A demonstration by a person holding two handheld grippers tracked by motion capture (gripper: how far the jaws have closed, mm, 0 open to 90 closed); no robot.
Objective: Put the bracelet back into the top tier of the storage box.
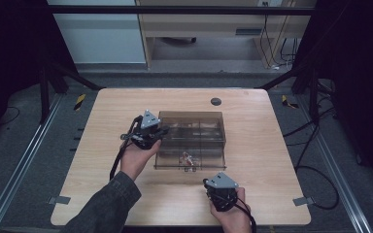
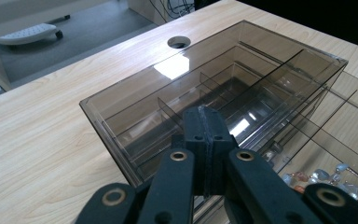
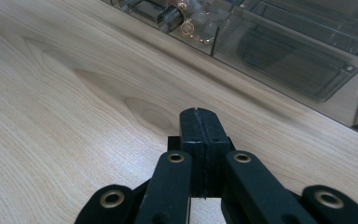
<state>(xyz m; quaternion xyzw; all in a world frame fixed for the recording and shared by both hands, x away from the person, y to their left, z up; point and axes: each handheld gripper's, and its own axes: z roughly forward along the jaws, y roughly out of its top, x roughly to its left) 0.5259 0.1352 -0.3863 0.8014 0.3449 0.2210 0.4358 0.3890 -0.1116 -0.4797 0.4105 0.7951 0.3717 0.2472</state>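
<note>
1. High view: a smoked transparent organiser box [image 1: 192, 128] with a pulled-out drawer [image 1: 190, 158] sits mid-table on the light wood table [image 1: 102, 145]. The left gripper [image 1: 148, 130] is at the box's left end, touching or nearly touching it. The right gripper [image 1: 221, 190] rests near the table's front edge, apart from the drawer. A small cluster of beaded jewellery [image 1: 188, 158] lies in the drawer's front part. A round cable hole [image 1: 216, 101] sits behind the box.

2. Left gripper view: the left gripper [image 2: 205, 122] has its jaws pressed together with nothing between them, the tips poised over the near rim of the box [image 2: 121, 112], whose inner dividers are visible. Beads [image 2: 326, 179] show at lower right in the drawer.

3. Right gripper view: the right gripper [image 3: 199, 123] has its jaws fully together and empty, hovering low over bare table [image 3: 51, 93]. The drawer front [image 3: 279, 56] lies ahead, with its small handle [image 3: 170, 18] and the jewellery [image 3: 191, 23] behind it.

4. Risks, as I judge them: pushing the drawer in without steadying the box could slide the light box across the smooth wood. The loose jewellery could catch between the drawer and the box, and a closed tip could slip off the slick plastic.
</note>
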